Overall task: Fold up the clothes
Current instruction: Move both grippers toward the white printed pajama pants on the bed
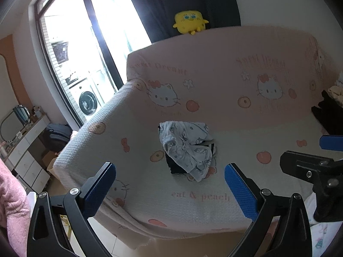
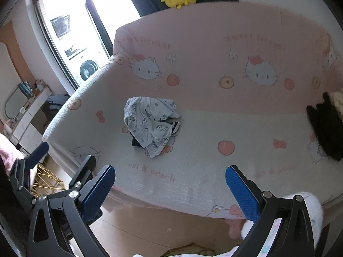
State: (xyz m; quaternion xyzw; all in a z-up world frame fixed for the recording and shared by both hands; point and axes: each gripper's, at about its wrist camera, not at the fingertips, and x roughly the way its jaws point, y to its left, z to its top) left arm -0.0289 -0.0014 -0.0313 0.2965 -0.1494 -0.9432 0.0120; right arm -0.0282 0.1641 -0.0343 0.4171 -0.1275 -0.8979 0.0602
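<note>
Sofa point(image 1: 214, 81) under cat-print cover | pale printed garment point(image 1: 188, 147) lies crumpled mid-seat over something dark point(image 1: 173, 167), not neatly folded | dark clothes point(image 2: 323, 126) at right end | left hand-held gripper point(image 1: 170, 182) and right hand-held gripper point(image 2: 170, 183) spread wide, empty, short of the seat.

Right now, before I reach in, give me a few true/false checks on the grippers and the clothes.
1. Both grippers, left and right, are open. True.
2. The left gripper holds the printed garment. False: it lies on the sofa cover, ungripped.
3. A dark item lies under the printed garment. True.
4. The plush lies on the seat. False: it sits atop the backrest.
5. Dark clothes lie at the sofa's right end. True.
</note>
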